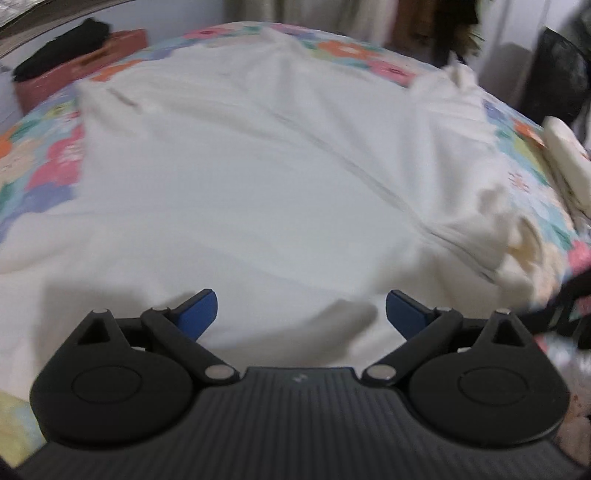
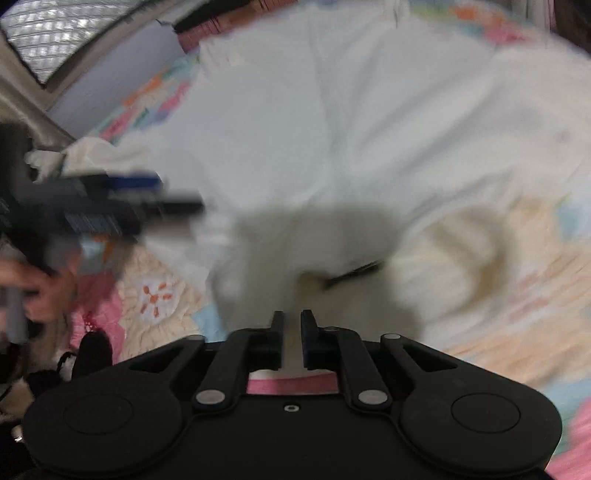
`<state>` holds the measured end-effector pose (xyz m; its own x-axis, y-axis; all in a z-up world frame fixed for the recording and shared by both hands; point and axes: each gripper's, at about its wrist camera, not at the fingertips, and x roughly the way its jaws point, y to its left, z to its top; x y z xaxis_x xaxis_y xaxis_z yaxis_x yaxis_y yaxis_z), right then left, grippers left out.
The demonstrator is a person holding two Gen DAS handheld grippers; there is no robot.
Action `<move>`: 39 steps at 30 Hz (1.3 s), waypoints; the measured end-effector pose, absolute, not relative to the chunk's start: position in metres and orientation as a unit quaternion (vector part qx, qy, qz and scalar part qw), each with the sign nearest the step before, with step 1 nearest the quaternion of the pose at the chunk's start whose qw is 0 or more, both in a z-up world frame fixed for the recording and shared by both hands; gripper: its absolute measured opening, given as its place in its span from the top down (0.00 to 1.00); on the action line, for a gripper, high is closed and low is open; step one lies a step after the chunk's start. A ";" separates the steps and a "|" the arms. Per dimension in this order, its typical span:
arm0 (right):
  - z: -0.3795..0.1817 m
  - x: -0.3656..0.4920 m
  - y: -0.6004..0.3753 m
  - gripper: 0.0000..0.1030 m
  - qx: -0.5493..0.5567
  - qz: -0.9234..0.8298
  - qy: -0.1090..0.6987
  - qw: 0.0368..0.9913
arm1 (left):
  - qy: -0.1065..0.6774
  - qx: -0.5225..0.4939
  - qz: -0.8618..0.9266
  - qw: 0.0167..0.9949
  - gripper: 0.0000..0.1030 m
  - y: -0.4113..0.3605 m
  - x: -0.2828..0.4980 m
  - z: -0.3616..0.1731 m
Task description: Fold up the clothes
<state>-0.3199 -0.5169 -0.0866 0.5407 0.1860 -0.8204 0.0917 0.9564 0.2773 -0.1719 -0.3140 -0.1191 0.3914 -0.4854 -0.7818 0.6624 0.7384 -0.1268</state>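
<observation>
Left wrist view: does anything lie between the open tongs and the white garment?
Nothing visible does. The left tongs stand open directly above the white garment, which lies spread on the floral bedspread, with only bare cloth between the fingers.

Right wrist view: right gripper over white garment on flowered bedspread; frame motion-blurred.

Jaws stood nearly together with a narrow gap; whether cloth sat between them could not be told. The garment covered most of the bed, a bunched fold just ahead of the fingertips. The left gripper, blurred, was at the bed's left edge beside the garment, held by a hand. A window grille showed top left.
</observation>
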 end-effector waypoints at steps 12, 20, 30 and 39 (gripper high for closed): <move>-0.111 -0.328 -0.549 0.54 -0.008 -0.053 0.403 0.913 | 0.413 0.155 -0.402 0.803 0.02 -0.387 -0.225 -0.127; -0.113 -0.323 -0.537 0.93 -0.044 -0.121 0.421 0.898 | 0.426 0.193 -0.369 0.803 0.79 -0.405 -0.222 -0.144; -0.128 -0.343 -0.537 0.96 -0.011 -0.147 0.490 0.859 | 0.438 0.187 -0.382 0.792 0.82 -0.388 -0.242 -0.140; -0.139 -0.336 -0.533 0.93 0.006 -0.100 0.535 0.839 | 0.448 0.183 -0.375 0.791 0.82 -0.387 -0.234 -0.151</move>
